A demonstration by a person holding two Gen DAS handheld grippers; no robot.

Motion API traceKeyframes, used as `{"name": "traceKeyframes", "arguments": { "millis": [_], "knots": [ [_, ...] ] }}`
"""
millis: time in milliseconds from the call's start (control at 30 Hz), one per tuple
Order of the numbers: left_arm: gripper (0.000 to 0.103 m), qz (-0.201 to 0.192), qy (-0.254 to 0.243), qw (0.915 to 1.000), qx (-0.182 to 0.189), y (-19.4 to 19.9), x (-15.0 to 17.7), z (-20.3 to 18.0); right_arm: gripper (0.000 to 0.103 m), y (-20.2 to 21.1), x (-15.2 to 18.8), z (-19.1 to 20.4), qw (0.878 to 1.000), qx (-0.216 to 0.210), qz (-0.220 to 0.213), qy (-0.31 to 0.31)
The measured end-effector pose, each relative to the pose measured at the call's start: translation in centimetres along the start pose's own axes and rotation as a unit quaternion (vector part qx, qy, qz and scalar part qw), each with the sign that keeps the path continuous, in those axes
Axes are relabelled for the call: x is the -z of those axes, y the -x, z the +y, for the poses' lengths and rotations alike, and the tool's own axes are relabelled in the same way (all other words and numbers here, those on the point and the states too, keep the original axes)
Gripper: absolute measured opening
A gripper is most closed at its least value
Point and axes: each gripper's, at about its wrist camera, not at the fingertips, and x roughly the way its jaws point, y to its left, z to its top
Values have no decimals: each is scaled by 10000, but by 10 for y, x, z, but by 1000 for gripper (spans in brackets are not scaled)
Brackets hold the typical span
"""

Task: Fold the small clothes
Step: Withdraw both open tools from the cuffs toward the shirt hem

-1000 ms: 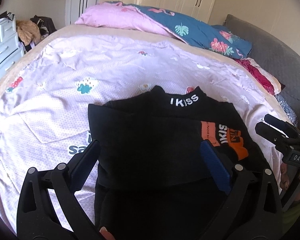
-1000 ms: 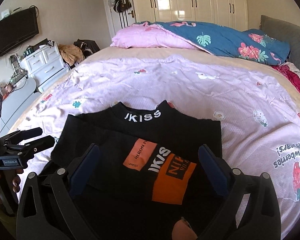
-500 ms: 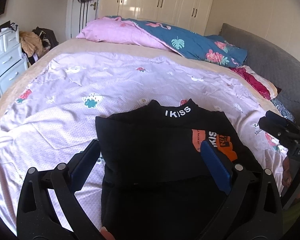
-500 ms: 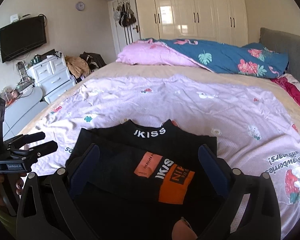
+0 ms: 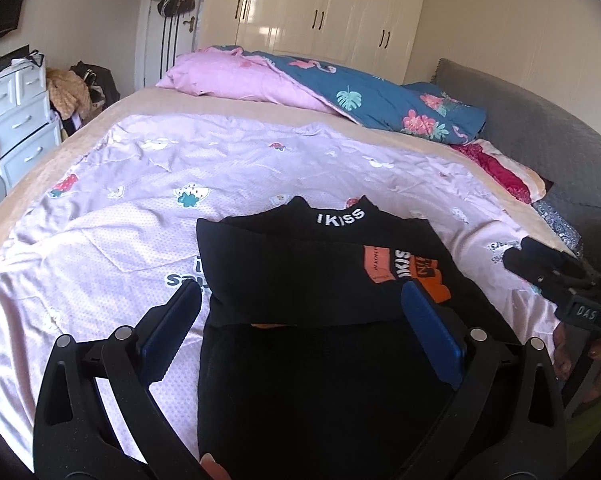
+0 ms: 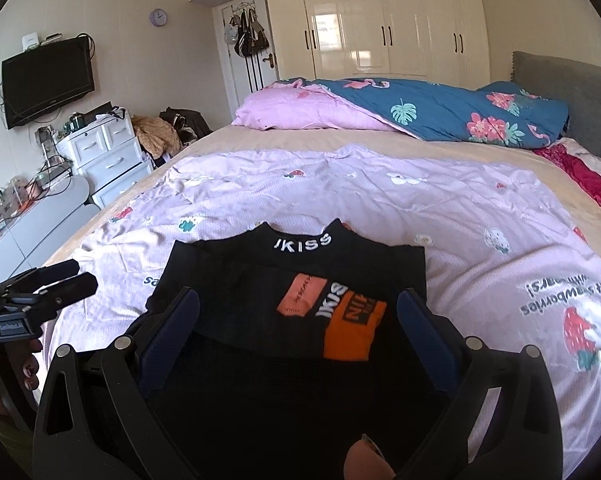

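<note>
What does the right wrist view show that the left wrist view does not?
Only the right wrist view shows the wall clock, the whole TV and the left gripper, open. Only the left wrist view shows the right gripper, seen side-on. Both show the black top lying on the pink sheet, the wardrobe and the white drawers.
</note>
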Motion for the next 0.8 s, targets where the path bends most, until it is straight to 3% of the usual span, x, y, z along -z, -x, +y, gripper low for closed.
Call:
{"name": "traceKeyframes", "arguments": {
  "millis": [367,800],
  "knots": [
    [94,-105,-50,9999,65,28,11,-9,99,33,22,-2,9999,97,0,-58],
    [94,87,-38,10000,-6,48,32,-7,99,58,47,-6,9995,251,175,15]
  ]
}}
